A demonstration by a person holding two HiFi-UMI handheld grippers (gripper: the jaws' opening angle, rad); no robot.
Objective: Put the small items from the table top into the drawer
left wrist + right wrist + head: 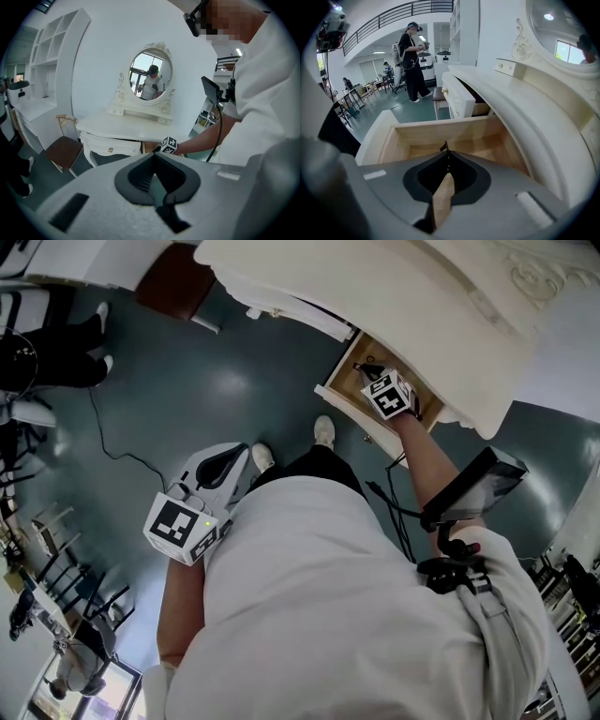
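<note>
The white dressing table point(375, 282) has its wooden drawer point(349, 371) pulled open. My right gripper point(367, 367) hangs over that drawer. In the right gripper view its jaws are shut, and a small dark item point(443, 146), too small to identify, sticks out at the tips of the right gripper point(446, 151) above the drawer's bare wooden inside point(417, 136). My left gripper point(230, 457) is held low beside the person's leg, away from the table. The left gripper point(154, 156) is shut with nothing in it and faces the table top point(117, 127) and the oval mirror point(151, 75).
A chair with a brown seat point(63, 150) stands left of the table. A second, higher drawer point(457, 96) is partly open. A black cable point(122, 451) runs across the grey floor. Another person point(412, 61) stands far off in the hall. White shelves point(51, 51) line the left wall.
</note>
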